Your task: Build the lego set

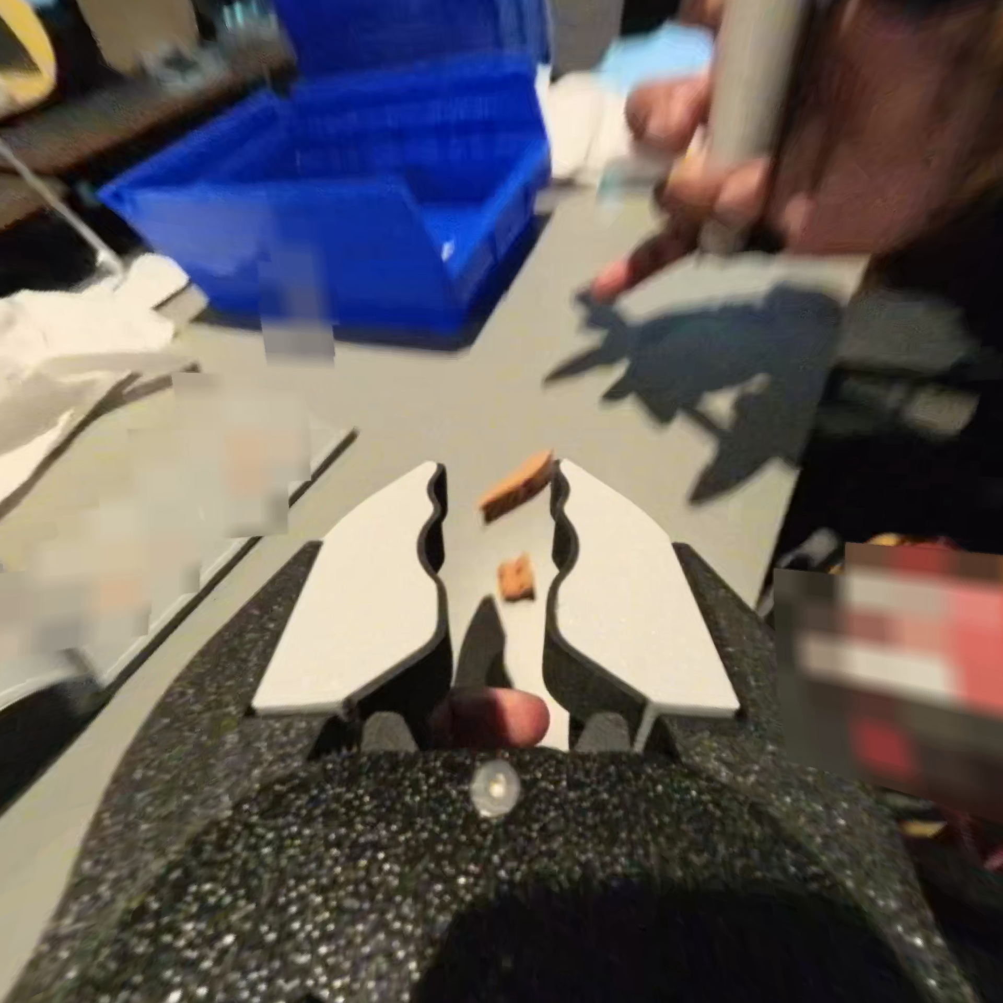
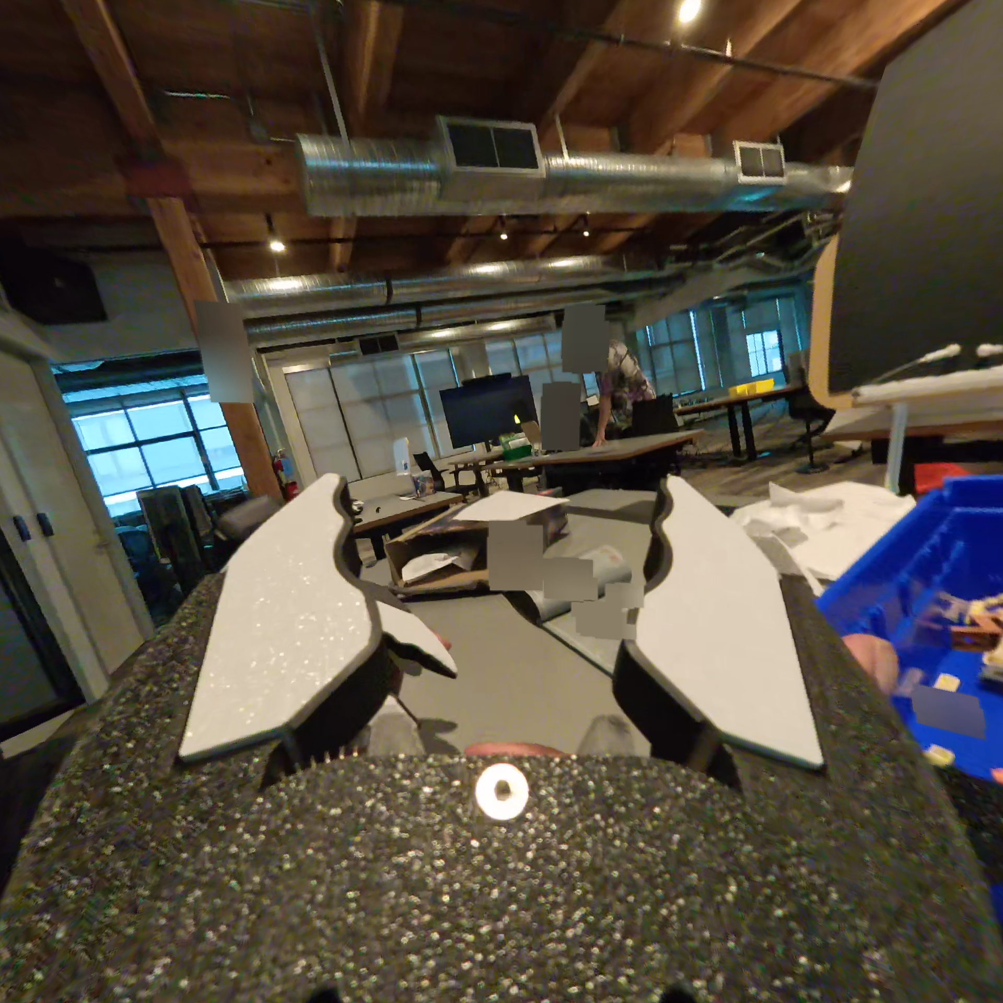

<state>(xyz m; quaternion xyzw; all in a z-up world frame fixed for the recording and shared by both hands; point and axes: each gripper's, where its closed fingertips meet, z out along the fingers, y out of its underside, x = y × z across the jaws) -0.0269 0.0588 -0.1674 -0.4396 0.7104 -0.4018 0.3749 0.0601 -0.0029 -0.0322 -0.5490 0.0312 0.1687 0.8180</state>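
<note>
Left gripper (image 1: 499, 488): jaws spread, empty, low over the table (image 1: 434, 391); long tan brick (image 1: 518, 484) between the tips toward 1 o'clock, small tan brick (image 1: 517, 576) nearer in. Right gripper (image 2: 502, 515): spread, empty, raised; bin (image 2: 890, 570) at 3 o'clock. Advice: centre on the long brick, square across its narrow sides, then close gently.

Each gripper has a black body with a coarse, glittery speckled surface and a wide curved front. The left gripper (image 1: 499, 483) carries two pale grey finger plates with wavy, scalloped inner edges backed in black. A small silvery screw (image 1: 495, 788) sits in the body just behind the fingers, on the centre line. The right gripper (image 2: 502, 510) is built the same, with sparkling grey plates and a bright washered screw (image 2: 501, 789) in the matching spot.
</note>
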